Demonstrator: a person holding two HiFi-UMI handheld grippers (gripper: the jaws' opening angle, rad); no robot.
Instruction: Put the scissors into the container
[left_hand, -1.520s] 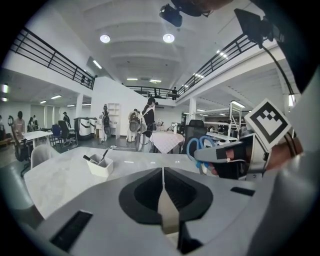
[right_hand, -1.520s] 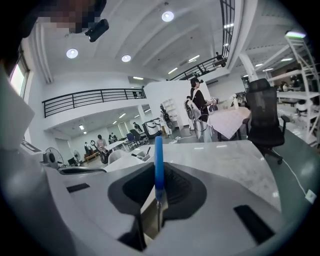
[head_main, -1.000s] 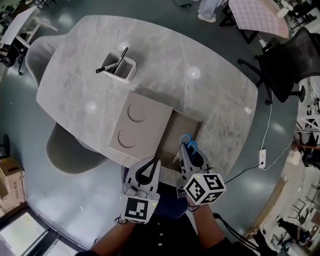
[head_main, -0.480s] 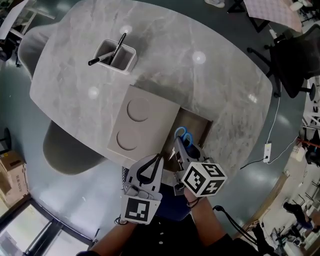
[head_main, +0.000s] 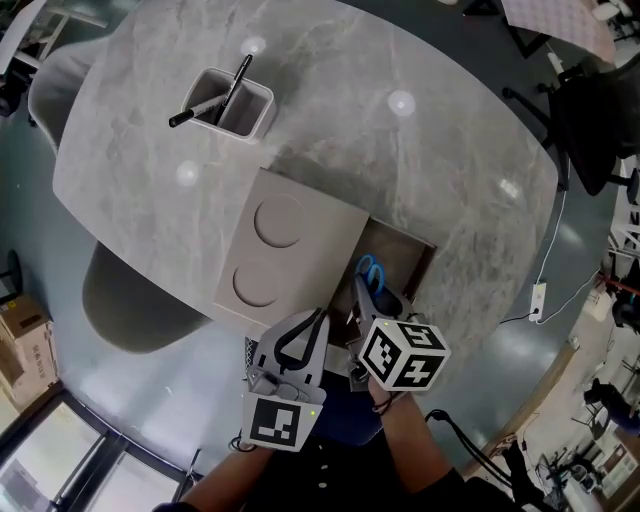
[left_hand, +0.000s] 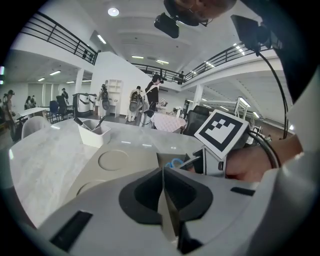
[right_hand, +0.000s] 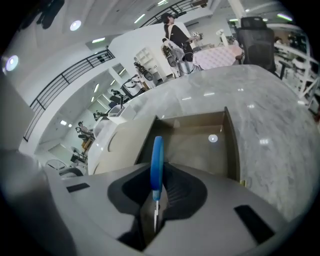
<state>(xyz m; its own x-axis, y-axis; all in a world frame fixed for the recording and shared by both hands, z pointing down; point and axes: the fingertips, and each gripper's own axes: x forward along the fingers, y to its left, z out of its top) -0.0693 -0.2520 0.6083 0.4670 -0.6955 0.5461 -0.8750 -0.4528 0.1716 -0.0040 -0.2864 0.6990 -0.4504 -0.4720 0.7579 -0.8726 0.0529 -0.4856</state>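
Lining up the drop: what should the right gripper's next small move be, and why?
Probably lower the right gripper a little into the open tan box before releasing. The blue-handled scissors sit pinched between its jaws, which have just been opening slightly, handles above the uncovered compartment beside the beige round-recessed lid.

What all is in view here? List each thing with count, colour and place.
table: one, grey marble, centre.
pen holder: one, white, table's far left.
pens: two, dark, in the pen holder.
box: one, beige, open, near edge of table.
lid: one, beige, two round dents, left of the opening.
scissors: one pair, blue handles, over the open box.
chair: one, grey, tucked under table's left.
office chair: one, black, floor at upper right.
left gripper: one, grey, jaws together, empty.
right gripper: one, grey, shut on the scissors' blades; jaws just opened slightly.
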